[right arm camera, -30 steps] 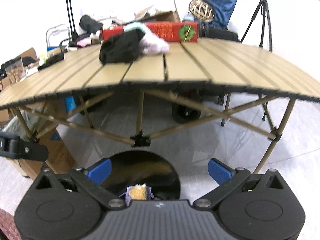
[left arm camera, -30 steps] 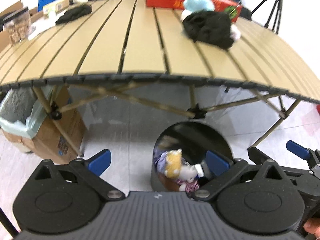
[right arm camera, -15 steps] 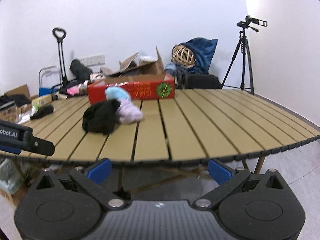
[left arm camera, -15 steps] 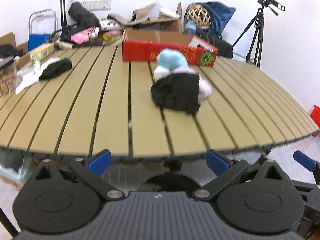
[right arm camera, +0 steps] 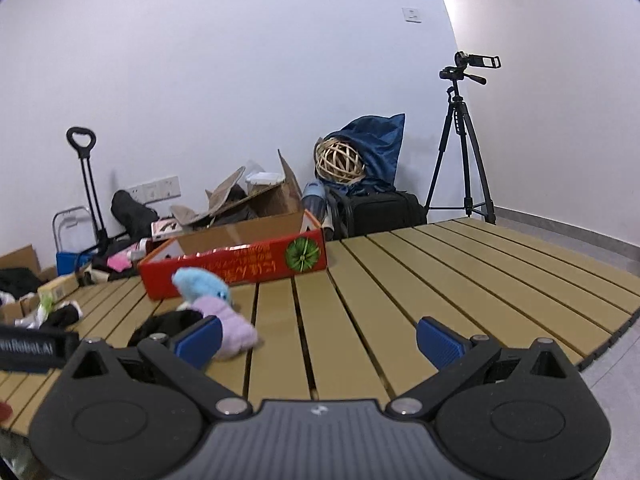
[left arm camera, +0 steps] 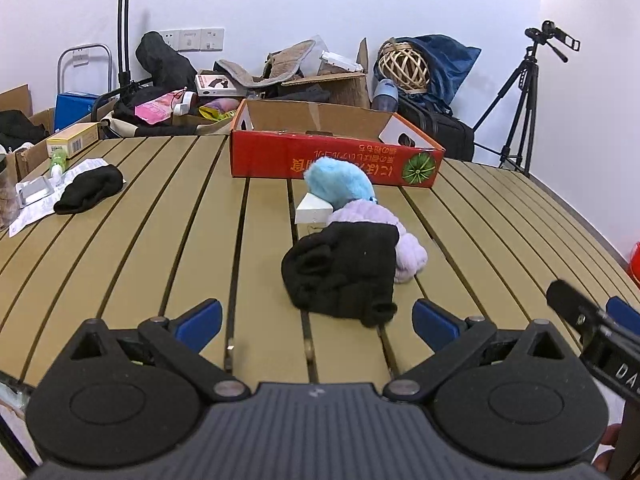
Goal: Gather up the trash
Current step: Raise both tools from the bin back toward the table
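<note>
Black knit fabric, a crumpled sock or glove by the look of it (left arm camera: 340,276), lies heaped on the slatted tan counter (left arm camera: 160,240) straight ahead of the left gripper (left arm camera: 316,318). Under and behind it sit a lilac fuzzy sock (left arm camera: 404,248), a small white wedge-shaped piece (left arm camera: 314,214) and a light blue fluffy item (left arm camera: 340,184), all touching in one pile just in front of the red cardboard box (left arm camera: 336,156). A second black sock (left arm camera: 90,194) rests well apart on the left of the counter, on a sheet of white paper (left arm camera: 32,212).

The step in hand looks like the approach to the next pick. Both grippers are empty and raised above the near edge of the counter, facing the pile. The left gripper has its jaws spread wide, blue pads well apart and touching nothing, with the black sock lying between and just beyond them. The right gripper (right arm camera: 318,340) is likewise wide open and holds nothing; from its camera the pile lies off to its left, the lilac sock partly hidden behind its left pad.

The next move likely calls for the left gripper to go forward and down until the pads straddle the black sock, then close on a thick fold. Soft cloth may drag the lilac sock along with it. No bin shows in either view.
</note>
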A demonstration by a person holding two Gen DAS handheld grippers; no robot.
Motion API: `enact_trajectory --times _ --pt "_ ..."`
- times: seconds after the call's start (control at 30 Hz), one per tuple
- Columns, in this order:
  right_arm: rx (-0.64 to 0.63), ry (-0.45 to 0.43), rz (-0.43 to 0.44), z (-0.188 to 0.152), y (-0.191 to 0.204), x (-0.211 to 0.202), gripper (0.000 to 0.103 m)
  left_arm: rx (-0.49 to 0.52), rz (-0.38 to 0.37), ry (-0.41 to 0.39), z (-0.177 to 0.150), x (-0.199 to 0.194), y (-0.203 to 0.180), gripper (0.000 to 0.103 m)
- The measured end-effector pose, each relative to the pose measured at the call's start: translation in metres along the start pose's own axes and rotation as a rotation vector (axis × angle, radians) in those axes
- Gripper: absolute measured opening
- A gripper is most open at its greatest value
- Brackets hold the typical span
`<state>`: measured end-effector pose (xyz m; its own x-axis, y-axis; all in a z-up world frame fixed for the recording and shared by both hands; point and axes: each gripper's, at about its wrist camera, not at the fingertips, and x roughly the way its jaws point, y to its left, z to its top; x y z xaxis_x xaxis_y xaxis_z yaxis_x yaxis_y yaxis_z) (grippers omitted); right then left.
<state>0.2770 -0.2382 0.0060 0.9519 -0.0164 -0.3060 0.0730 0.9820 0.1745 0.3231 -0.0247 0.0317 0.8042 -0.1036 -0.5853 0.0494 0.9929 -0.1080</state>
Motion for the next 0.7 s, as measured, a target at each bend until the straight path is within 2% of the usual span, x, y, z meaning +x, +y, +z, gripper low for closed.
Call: enact_trajectory --times 0.4,0.7 --pt "-0.010 0.031 -0.018 0.008 -0.016 0.044 0.103 0.036 0.024 -0.034 0.012 0.040 -0.025 0.103" --pt "0.014 0.067 -0.027 0.008 -0.026 0.070 0.103 0.025 0.056 0.006 0.016 0.080 -0.026 0.103"
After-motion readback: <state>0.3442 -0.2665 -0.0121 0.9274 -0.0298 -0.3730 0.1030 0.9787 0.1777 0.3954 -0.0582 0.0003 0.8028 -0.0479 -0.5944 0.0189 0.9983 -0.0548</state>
